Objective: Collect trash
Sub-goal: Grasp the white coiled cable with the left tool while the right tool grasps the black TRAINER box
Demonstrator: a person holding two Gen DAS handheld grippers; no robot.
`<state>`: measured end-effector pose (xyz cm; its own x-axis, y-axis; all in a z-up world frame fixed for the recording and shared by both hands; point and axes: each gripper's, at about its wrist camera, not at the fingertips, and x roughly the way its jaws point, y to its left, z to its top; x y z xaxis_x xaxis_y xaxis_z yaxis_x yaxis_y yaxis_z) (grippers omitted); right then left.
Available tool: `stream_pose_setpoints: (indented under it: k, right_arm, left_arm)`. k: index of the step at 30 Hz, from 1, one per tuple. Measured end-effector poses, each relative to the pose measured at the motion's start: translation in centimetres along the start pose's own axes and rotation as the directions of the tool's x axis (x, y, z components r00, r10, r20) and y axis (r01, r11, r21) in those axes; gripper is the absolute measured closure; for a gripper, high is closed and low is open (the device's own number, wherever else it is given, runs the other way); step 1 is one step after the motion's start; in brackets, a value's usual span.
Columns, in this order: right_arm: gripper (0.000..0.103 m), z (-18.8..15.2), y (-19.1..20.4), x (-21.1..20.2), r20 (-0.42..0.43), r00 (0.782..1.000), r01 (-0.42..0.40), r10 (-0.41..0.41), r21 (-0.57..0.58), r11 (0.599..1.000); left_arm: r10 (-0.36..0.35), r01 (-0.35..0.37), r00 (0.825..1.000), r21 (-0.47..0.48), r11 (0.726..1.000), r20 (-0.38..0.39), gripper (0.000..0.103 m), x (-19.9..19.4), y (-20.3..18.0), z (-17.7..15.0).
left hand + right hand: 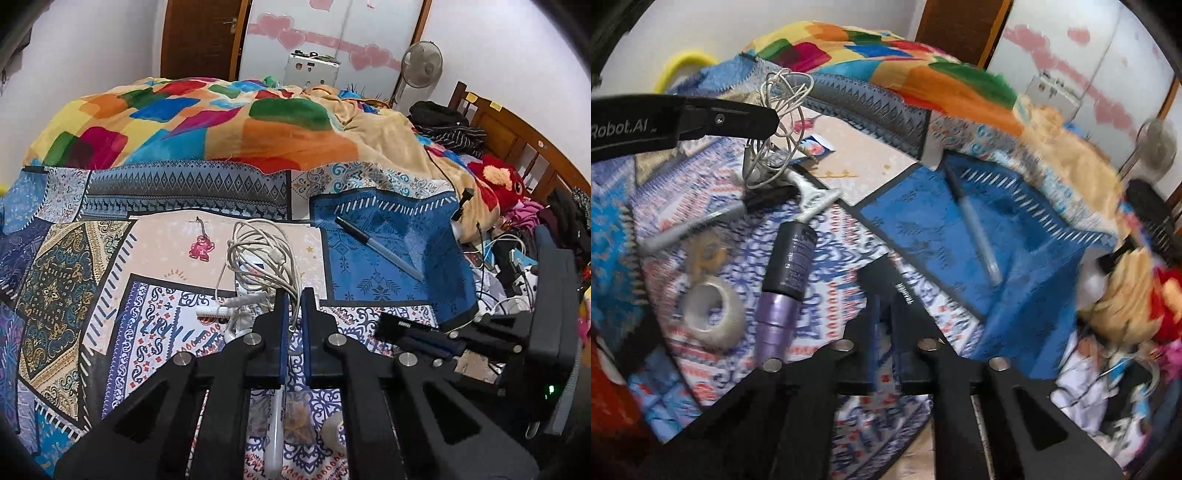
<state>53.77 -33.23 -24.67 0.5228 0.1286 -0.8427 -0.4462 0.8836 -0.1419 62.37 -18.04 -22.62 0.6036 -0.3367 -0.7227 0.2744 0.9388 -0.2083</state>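
My left gripper (295,297) is shut on a strand of the coiled white cable (258,254), which lies on the patterned bedspread (92,258) over a blue-and-white packet (248,275). The right wrist view shows that cable (783,107) hanging in loops from the left gripper (774,119). My right gripper (888,308) is shut on a small flat black object (882,275) with white lettering; in the left wrist view it is at the right (397,325). A grey pen (380,247) rests on the blue patch.
A white razor (816,199), a purple-and-black bottle (786,280), a tape roll (713,314) and a pink figure (201,249) lie on the spread. A colourful blanket (203,125) is heaped behind. Clothes, cables and a red plush toy (498,184) crowd the right side by the headboard (517,140).
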Motion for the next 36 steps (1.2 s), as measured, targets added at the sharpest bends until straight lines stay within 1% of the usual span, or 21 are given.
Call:
stream_pose_setpoints:
  k: [1, 6, 10, 12, 14, 15, 16, 17, 18, 19, 20, 21, 22, 23, 25, 28, 29, 31, 34, 36]
  right_arm:
    - [0.099, -0.1, -0.2, 0.0, 0.001, 1.0, -0.012, 0.012, 0.026, 1.0]
    - [0.101, -0.5, -0.3, -1.2, 0.026, 1.0, -0.005, 0.002, 0.085, 0.996]
    - [0.101, -0.1, -1.1, -3.2, 0.055, 0.998, -0.041, 0.033, 0.148, 0.988]
    - [0.101, 0.2, -1.5, -4.6, 0.077, 0.996, -0.064, 0.051, 0.177, 0.982]
    - [0.101, 0.5, -1.7, -6.0, 0.102, 0.994, -0.065, 0.047, 0.182, 0.981]
    - [0.101, 0.6, -1.6, -6.6, 0.106, 0.993, -0.076, 0.058, 0.173, 0.982]
    - [0.101, 0.6, -1.6, -6.9, 0.101, 0.991, -0.104, 0.088, 0.16, 0.982]
    - [0.101, 0.6, -1.6, -6.9, 0.083, 0.988, -0.142, 0.13, 0.148, 0.979]
    - [0.1, 0.5, -1.7, -6.9, 0.068, 0.987, -0.157, 0.149, 0.15, 0.976]
    - [0.098, 0.3, -1.9, -6.7, 0.053, 0.986, -0.163, 0.157, 0.155, 0.974]
    - [0.09, 0.1, -2.0, -6.1, 0.027, 0.986, -0.166, 0.164, 0.152, 0.974]
    - [0.076, 0.0, -2.1, -5.6, 0.009, 0.986, -0.164, 0.164, 0.147, 0.975]
    - [0.067, -0.2, -2.3, -5.3, 0.001, 0.987, -0.16, 0.162, 0.145, 0.976]
    - [0.055, -0.3, -2.5, -4.6, -0.008, 0.989, -0.148, 0.151, 0.142, 0.979]
    - [0.054, -0.6, -3.1, -4.0, -0.012, 0.991, -0.131, 0.135, 0.149, 0.98]
    - [0.054, -0.5, -4.5, -2.6, -0.025, 0.984, -0.168, 0.175, 0.178, 0.969]
    - [0.054, -0.4, -4.7, -2.1, -0.025, 0.984, -0.167, 0.174, 0.177, 0.97]
    - [0.054, -0.1, -4.8, -1.0, -0.041, 0.987, -0.149, 0.157, 0.157, 0.976]
    - [0.056, 0.3, -4.2, 0.2, -0.057, 0.987, -0.146, 0.153, 0.116, 0.983]
    - [0.058, 0.4, -3.3, 1.0, -0.078, 0.988, -0.128, 0.133, 0.071, 0.989]
  left_arm:
    - [-0.002, 0.002, 1.0, -0.003, 1.0, 0.004, 0.098, -0.3, 0.0, 0.1]
    - [-0.008, 0.008, 0.999, -0.015, 1.0, 0.034, 0.099, -2.5, 0.2, 0.8]
    - [-0.03, 0.032, 0.998, -0.031, 0.999, 0.055, 0.099, -4.8, 0.3, 1.4]
    - [-0.025, 0.027, 0.997, -0.028, 0.999, 0.07, 0.099, -6.3, 0.1, 1.6]
    - [-0.018, 0.02, 0.996, -0.02, 1.0, 0.082, 0.099, -7.7, -0.1, 1.6]
    - [-0.013, 0.014, 0.996, -0.015, 1.0, 0.087, 0.099, -8.6, -0.2, 1.5]
    - [-0.009, 0.01, 0.996, -0.012, 1.0, 0.088, 0.099, -9.0, -0.3, 1.4]
    - [-0.002, 0.002, 0.996, -0.008, 1.0, 0.091, 0.099, -9.7, -0.2, 1.3]
    - [0.007, -0.006, 0.996, -0.007, 1.0, 0.094, 0.099, -10.3, -0.2, 1.0]
    - [0.013, -0.012, 0.995, -0.007, 1.0, 0.096, 0.099, -10.8, -0.2, 0.8]
    - [0.018, -0.018, 0.995, -0.007, 1.0, 0.1, 0.099, -11.3, 0.0, 0.6]
    - [0.025, -0.024, 0.994, -0.01, 1.0, 0.102, 0.099, -11.7, 0.2, 0.2]
    - [0.028, -0.026, 0.994, -0.015, 1.0, 0.102, 0.099, -11.9, 0.4, -0.1]
    - [0.03, -0.028, 0.995, -0.021, 0.999, 0.099, 0.099, -12.1, 0.7, -0.4]
    - [0.04, -0.037, 0.995, -0.029, 0.999, 0.09, 0.099, -12.3, 1.3, -1.1]
    - [0.061, -0.058, 0.996, -0.039, 0.998, 0.069, 0.099, -11.9, 2.1, -2.1]
    - [0.065, -0.062, 0.996, -0.05, 0.997, 0.06, 0.099, -11.7, 2.5, -2.5]
    - [0.064, -0.061, 0.997, -0.06, 0.996, 0.051, 0.099, -11.4, 3.0, -3.0]
    - [0.078, -0.075, 0.996, -0.07, 0.995, 0.04, 0.099, -10.9, 3.6, -3.6]
    - [0.083, -0.08, 0.996, -0.076, 0.994, 0.03, 0.099, -10.4, 3.9, -3.8]
